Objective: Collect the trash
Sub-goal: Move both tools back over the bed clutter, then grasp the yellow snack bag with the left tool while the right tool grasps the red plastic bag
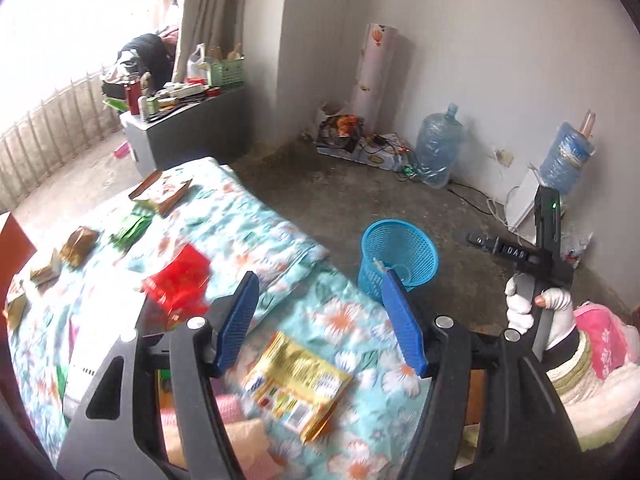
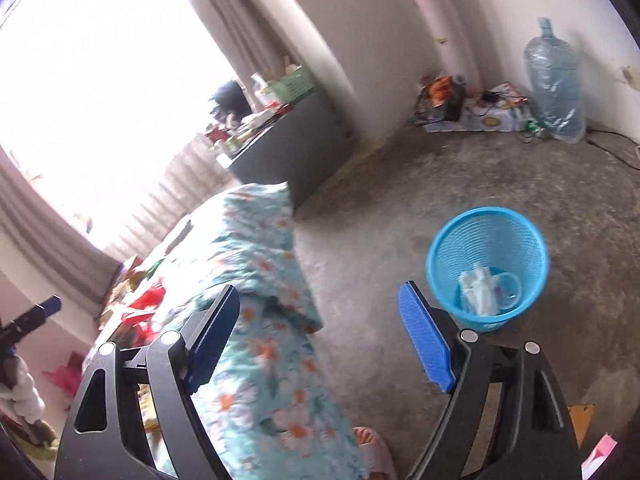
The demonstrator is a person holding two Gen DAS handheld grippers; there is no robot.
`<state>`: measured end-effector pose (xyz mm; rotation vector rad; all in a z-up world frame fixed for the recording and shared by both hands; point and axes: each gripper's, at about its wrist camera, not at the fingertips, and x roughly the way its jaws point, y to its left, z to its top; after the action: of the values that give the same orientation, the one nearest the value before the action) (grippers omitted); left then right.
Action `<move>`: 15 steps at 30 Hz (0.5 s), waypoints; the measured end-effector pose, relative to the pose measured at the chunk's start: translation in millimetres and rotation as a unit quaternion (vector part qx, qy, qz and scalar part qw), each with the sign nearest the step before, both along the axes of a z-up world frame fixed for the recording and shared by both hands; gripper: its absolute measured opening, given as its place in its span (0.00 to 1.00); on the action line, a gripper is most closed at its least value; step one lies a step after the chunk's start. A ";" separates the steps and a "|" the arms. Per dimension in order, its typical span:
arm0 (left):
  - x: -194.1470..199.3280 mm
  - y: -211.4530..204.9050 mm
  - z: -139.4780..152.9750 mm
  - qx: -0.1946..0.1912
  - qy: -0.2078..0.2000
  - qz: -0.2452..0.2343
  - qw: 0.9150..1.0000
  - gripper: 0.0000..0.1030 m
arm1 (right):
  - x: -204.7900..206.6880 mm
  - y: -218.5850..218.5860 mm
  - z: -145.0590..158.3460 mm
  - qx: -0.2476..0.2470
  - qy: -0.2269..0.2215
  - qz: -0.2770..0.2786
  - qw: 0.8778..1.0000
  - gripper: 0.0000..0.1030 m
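Both grippers wide open, nothing held: left gripper (image 1: 320,320) over yellow wrapper (image 1: 296,392) on bed (image 1: 280,232), right gripper (image 2: 316,336) nr blue bin (image 2: 486,264), tissue already inside. Between pickups, I'd say; next: drop onto wrapper, pinch, carry to bin. More wrappers farther up bed.

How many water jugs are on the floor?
2. One jug stands by the corner clutter along the wall; a second jug sits farther right by the wall. More may be out of view.

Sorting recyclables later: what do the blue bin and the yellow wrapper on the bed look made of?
Blue bin: looks like moulded plastic, matte, with an open mesh wall you can see through. Yellow wrapper: probably metallised plastic film; it is crinkled, glossy and printed, though blurred.
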<state>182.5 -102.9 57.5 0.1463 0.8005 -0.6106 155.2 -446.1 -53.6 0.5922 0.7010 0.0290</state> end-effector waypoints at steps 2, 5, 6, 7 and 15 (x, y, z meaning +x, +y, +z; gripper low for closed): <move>-25.7 8.3 -9.0 0.021 -0.019 0.006 1.000 0.58 | 1.2 19.5 4.6 0.018 0.003 0.038 0.999 0.77; -61.6 -0.2 -34.8 0.067 -0.052 -0.004 0.996 0.58 | 0.6 42.3 8.3 0.038 0.011 0.073 0.997 0.77; -70.7 -6.0 -45.7 0.086 -0.063 -0.007 0.994 0.58 | 0.4 50.6 9.2 0.041 0.016 0.081 0.996 0.77; -77.9 -8.3 -56.6 0.103 -0.070 -0.006 0.992 0.58 | 0.8 58.4 10.1 0.042 0.020 0.088 0.995 0.77; -76.8 -47.4 -131.2 0.217 -0.103 0.002 0.971 0.53 | -4.3 101.8 17.7 0.051 0.035 0.132 0.989 0.77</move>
<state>105.7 -150.3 -73.7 0.5992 0.7228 -0.3997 150.8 -344.4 -35.9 0.5978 0.8474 0.2928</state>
